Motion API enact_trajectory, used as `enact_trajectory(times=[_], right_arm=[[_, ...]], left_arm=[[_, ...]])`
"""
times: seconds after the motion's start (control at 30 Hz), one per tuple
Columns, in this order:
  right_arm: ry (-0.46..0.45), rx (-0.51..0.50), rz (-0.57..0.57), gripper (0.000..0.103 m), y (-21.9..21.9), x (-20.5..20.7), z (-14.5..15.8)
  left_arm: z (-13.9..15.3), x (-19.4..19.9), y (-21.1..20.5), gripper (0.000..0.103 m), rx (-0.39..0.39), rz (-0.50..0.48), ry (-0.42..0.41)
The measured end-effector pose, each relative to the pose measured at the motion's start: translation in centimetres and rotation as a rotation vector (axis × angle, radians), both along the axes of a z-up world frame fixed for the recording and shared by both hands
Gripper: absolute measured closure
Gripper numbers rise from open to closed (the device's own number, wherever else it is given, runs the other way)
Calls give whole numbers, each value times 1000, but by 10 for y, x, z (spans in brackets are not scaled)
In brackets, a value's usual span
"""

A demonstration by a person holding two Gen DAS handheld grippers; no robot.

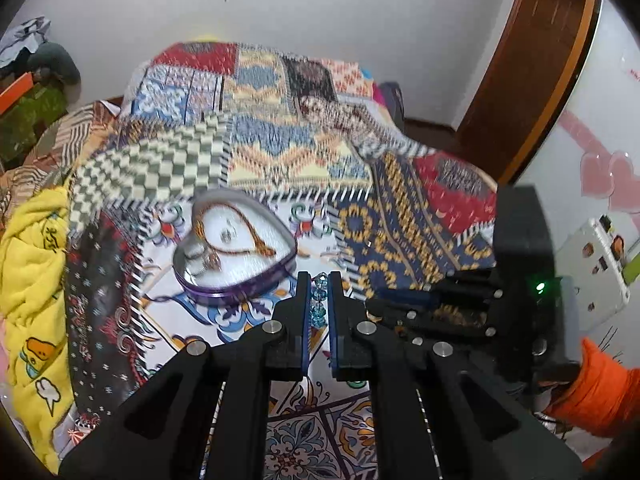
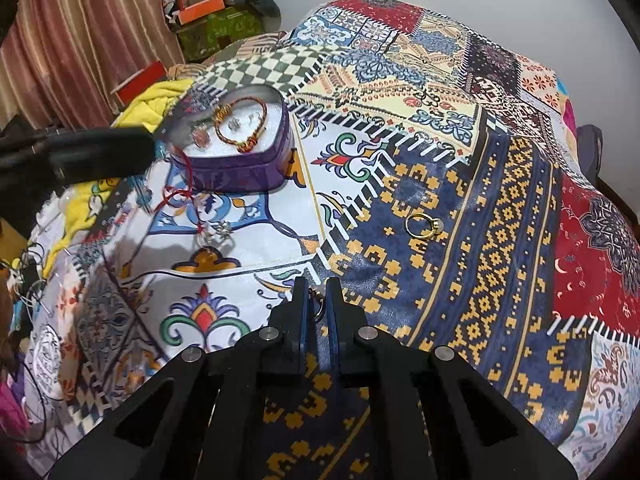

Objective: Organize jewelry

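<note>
While we are pinching a string of blue crystal beads (image 1: 319, 304) in the nearly closed left gripper (image 1: 319, 280), just beside the purple heart-shaped tin (image 1: 240, 284), our right gripper (image 2: 318, 286) is clamping a small metal ring piece (image 2: 319, 307). Well apart on the patterned bedspread (image 2: 500, 208), a gold ring (image 2: 423, 226) is lying.

A patchwork-print bedspread (image 2: 460, 128) covers the bed — checkered, floral, navy-and-gold and red panels side by side. At its left edge lies a crumpled yellow cloth (image 1: 32, 264) with cartoon prints. Beyond it, striped curtains (image 2: 80, 32) hang beside a green box (image 2: 218, 28) with an orange box (image 2: 200, 5) on top. A brown wooden door frame (image 1: 532, 76) stands against the white wall (image 1: 340, 12) — pink heart stickers (image 1: 608, 174) just right of it.
</note>
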State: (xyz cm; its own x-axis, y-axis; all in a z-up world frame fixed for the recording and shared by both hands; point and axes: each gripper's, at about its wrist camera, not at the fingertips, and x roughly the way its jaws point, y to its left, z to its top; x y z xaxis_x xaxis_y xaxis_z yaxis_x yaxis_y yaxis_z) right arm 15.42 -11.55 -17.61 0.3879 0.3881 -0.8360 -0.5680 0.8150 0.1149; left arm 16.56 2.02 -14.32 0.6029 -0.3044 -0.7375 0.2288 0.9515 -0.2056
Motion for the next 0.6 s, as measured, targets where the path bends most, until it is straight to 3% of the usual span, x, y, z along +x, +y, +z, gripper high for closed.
enact_trajectory(times=[0.6], right_arm=[[-125, 101, -30, 95, -9, -10, 62]], left_arm=[[55, -20, 20, 97, 1, 75, -149]])
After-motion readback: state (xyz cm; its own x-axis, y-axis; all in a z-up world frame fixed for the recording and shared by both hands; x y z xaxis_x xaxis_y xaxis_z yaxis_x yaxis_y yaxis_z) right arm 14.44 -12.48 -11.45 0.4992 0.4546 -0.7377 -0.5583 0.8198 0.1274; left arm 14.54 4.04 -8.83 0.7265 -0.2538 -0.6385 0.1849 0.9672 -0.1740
